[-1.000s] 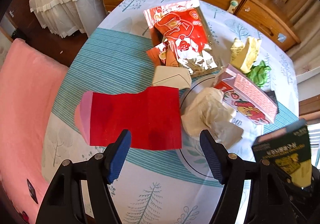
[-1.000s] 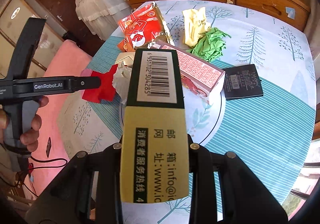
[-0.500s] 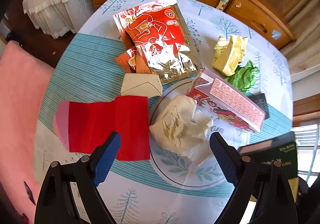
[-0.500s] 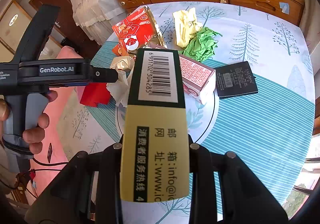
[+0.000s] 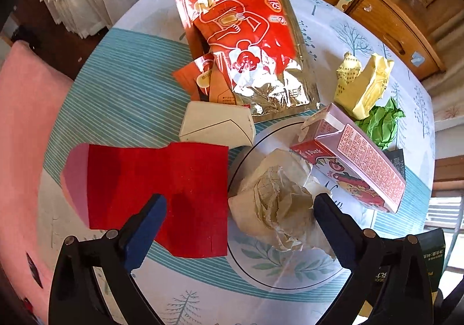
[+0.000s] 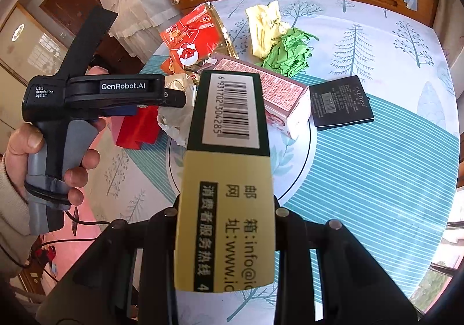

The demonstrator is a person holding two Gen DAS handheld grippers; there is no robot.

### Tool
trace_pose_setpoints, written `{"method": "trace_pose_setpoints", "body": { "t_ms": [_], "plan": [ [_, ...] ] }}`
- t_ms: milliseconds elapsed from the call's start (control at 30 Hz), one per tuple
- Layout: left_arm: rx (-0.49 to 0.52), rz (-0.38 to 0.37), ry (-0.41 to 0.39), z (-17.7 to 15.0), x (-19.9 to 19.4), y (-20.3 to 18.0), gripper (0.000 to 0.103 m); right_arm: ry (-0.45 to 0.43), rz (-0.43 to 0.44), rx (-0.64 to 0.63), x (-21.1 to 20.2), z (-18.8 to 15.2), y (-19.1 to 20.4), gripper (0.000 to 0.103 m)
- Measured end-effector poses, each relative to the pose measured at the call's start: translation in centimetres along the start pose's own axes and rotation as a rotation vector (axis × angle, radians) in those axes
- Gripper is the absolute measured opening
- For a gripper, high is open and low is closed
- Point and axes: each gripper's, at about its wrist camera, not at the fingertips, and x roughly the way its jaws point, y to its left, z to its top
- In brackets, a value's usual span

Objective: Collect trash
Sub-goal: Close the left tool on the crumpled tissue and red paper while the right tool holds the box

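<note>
Crumpled paper between left tool's fingers

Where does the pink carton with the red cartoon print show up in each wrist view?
Left wrist: pink carton lies right of centre, on the table, beyond the open left gripper.
Right wrist: pink carton sits at centre, partly hidden behind the barcoded box clamped in the right gripper.
Shared landmark: crumpled green paper just beyond the carton.

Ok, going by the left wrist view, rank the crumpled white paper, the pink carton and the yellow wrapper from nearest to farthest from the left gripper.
1. Crumpled white paper, between the open left gripper fingers.
2. Pink carton, beyond, to the right.
3. Yellow wrapper, far right, near the dresser side.
</note>
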Motion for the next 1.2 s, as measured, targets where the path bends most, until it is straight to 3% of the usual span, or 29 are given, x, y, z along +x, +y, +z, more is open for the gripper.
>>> {"method": "trace_pose_setpoints", "body": {
  "t_ms": [200, 333, 500, 633, 733, 900, 933, 1200],
  "plan": [
    [-0.073, -0.091, 0.053, 0.4, 1.6, 1.4, 0.102, 0.004, -0.006, 0.006, 0.1, 0.0, -0.2, 0.026],
    [-0.056, -0.031, 0.135, 0.1, 3.9, 1.2, 0.102, 0.013, -0.005, 0.025, 0.4, 0.0, -0.5, 0.026],
    [-0.043, 0.027, 0.107, -0.2, 3.7, 0.7, 0.101, 0.005, -0.001, 0.02, 0.4, 0.2, -0.3, 0.026],
    [-0.019, 0.03, 0.087, -0.5, 3.0, 0.1, 0.074, 0.008, 0.0, 0.023, 0.5, 0.1, -0.3, 0.026],
    [0.019, 0.054, 0.076, -1.0, 2.3, -0.3, 0.068, 0.007, 0.004, 0.033, 0.4, -0.1, -0.4, 0.026],
    [0.032, 0.049, 0.033, -2.8, -0.2, 0.4, 0.041, 0.012, 0.004, 0.035, 0.4, -0.5, -0.2, 0.026],
    [0.037, 0.04, 0.025, -3.6, -0.8, 0.4, 0.03, 0.012, 0.003, 0.034, 0.4, -0.7, -0.1, 0.026],
    [0.05, -0.053, -0.013, -8.6, -5.5, 2.4, 0.028, 0.013, 0.003, 0.014, 0.4, -2.4, 2.6, 0.026]
  ]
}}
